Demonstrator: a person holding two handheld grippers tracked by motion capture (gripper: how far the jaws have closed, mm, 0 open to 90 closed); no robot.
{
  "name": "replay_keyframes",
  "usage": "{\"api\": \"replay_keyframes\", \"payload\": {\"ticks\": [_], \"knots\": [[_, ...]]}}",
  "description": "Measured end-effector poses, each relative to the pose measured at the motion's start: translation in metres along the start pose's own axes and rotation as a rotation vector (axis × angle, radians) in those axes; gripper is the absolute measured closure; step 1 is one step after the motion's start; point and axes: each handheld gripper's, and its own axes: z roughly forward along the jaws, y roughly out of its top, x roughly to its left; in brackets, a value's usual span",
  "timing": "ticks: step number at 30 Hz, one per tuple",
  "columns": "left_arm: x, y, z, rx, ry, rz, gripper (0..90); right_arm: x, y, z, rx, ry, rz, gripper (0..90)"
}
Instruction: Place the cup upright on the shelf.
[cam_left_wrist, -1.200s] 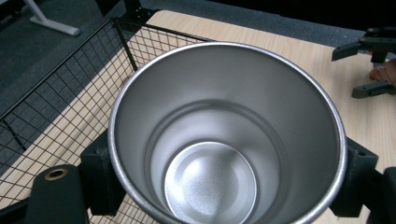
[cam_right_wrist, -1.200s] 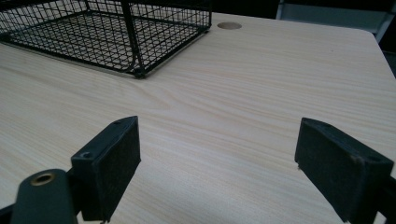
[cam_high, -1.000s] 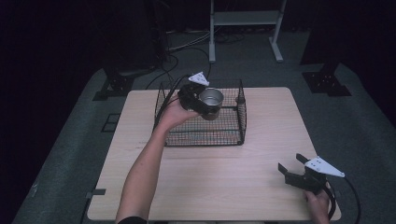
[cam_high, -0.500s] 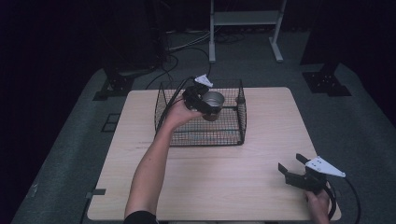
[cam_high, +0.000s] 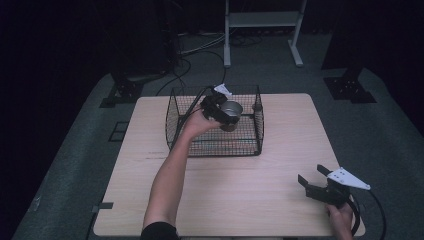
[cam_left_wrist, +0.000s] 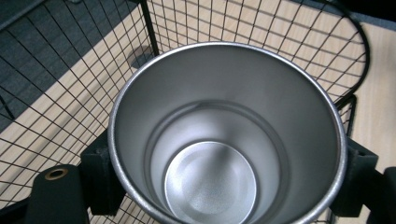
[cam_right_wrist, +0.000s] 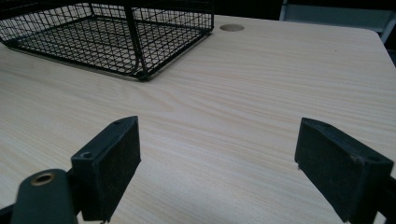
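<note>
A shiny steel cup (cam_high: 231, 114) (cam_left_wrist: 229, 140) hangs inside the black wire basket (cam_high: 175, 112), tilted with its mouth toward the camera on my left gripper (cam_high: 226, 116). That gripper is shut on the cup, its black pads (cam_left_wrist: 100, 172) pressed against both sides of the cup wall. The cup is empty inside. Basket mesh (cam_left_wrist: 70, 84) and the tabletop lie close beneath it. My right gripper (cam_high: 314, 180) rests low over the table's front right corner, its jaws spread wide with only bare wood between the pads (cam_right_wrist: 112, 161).
The wire basket (cam_right_wrist: 112, 37) stands at the back middle of the light wooden table (cam_high: 240, 190). A round hole (cam_right_wrist: 232, 27) marks the tabletop beyond it. Dark floor, cables and a white stand's legs (cam_high: 260, 30) lie behind the table.
My left hand has carried the cup to the right and lower into the basket. The right gripper has stayed put.
</note>
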Motion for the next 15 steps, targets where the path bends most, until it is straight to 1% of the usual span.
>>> {"api": "replay_keyframes", "payload": {"ticks": [2, 8, 10, 15], "knots": [[0.0, 0.0, 0.002, 0.0, 0.0, -0.005, 17.8, 0.0, 0.0, 0.0, 0.001, 0.001, 0.002, 13.5], [0.002, -0.002, 0.011, 0.019, 0.003, -0.008, 17.8, 0.0, 0.0, 0.0, -0.001, 0.005, 0.0, 13.5], [0.003, -0.003, 0.014, 0.012, 0.014, -0.018, 17.7, 0.0, 0.0, 0.0, -0.002, 0.006, -0.004, 13.5], [0.005, -0.006, 0.016, 0.015, 0.016, -0.025, 17.8, 0.0, 0.0, 0.0, -0.002, 0.007, -0.003, 13.5]]}}
